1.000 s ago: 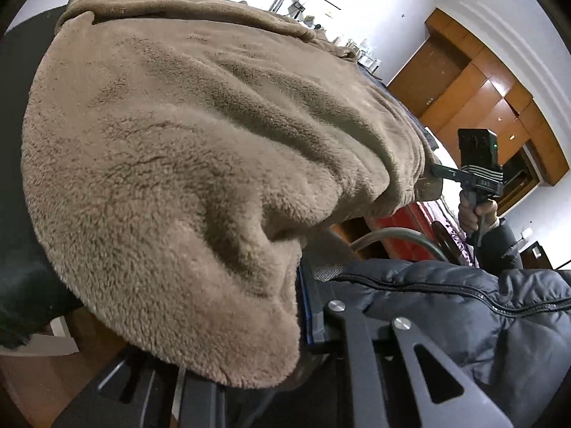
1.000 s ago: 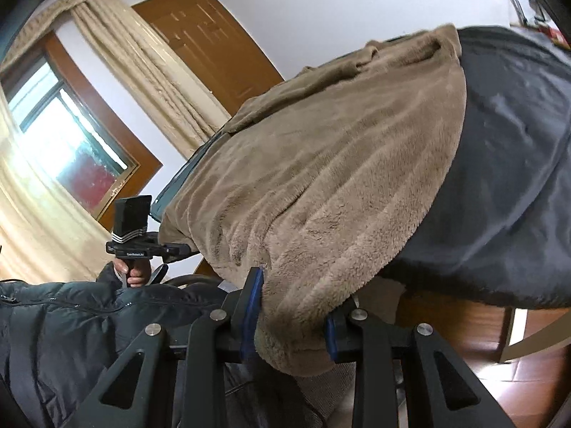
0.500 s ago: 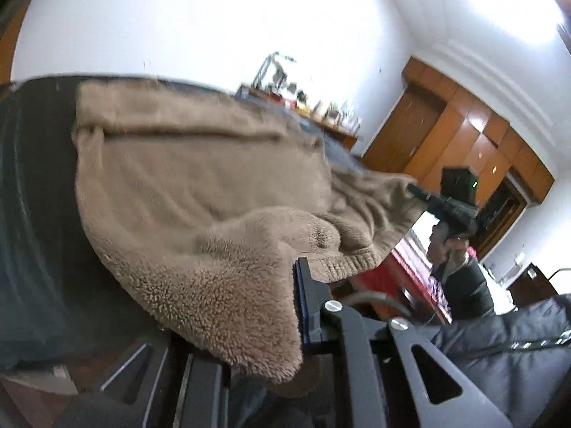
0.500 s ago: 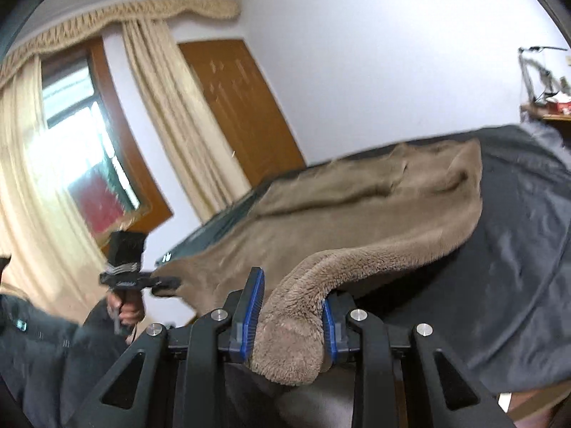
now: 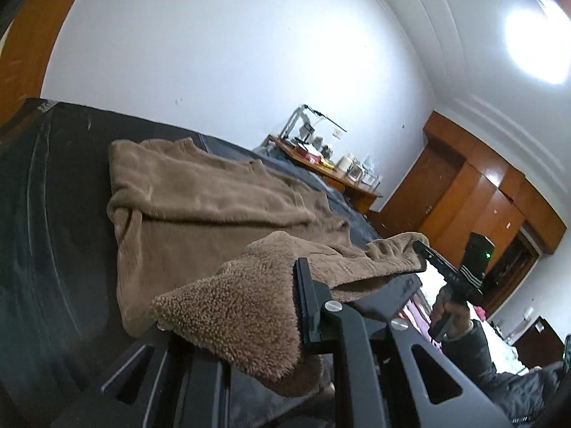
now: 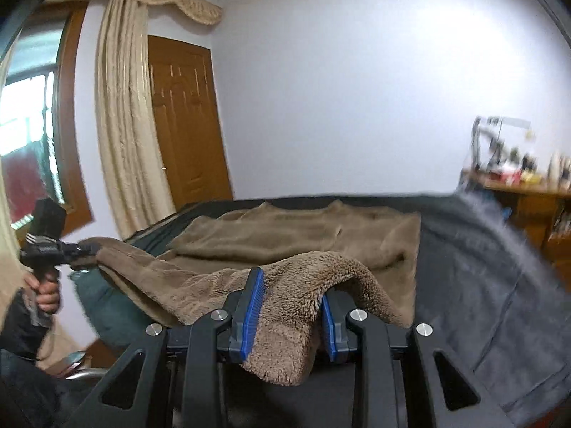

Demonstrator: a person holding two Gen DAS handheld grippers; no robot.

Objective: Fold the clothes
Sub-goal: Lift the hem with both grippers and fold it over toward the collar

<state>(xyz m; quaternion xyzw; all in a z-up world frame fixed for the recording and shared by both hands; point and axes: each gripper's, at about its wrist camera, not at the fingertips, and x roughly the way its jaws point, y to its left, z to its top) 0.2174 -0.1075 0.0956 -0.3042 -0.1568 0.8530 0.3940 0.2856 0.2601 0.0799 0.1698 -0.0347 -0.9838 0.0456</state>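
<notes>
A brown fleece garment (image 5: 214, 207) lies spread on a dark bed cover (image 5: 53, 214), its near hem lifted off the bed. My left gripper (image 5: 249, 321) is shut on one hem corner; the fleece drapes over and hides its left finger. In the same view my right gripper (image 5: 423, 249) pinches the other corner, a hand on its grip. The right wrist view has the right gripper (image 6: 291, 317) shut on a thick fold of the garment (image 6: 285, 235) between its blue pads. My left gripper (image 6: 89, 249) holds the far corner at the left there, and the hem stretches between both.
The bed cover (image 6: 481, 285) runs on to the right of the garment. A cluttered wooden desk (image 5: 321, 164) stands past the bed by the white wall, and a wooden wardrobe (image 5: 481, 196) is further right. A door (image 6: 185, 125) and curtains (image 6: 121, 125) stand to the left.
Both grippers have risen with the hem and tipped up toward level. The fleece, which filled both views, now lies lower and farther off, with the near edge lifted.
</notes>
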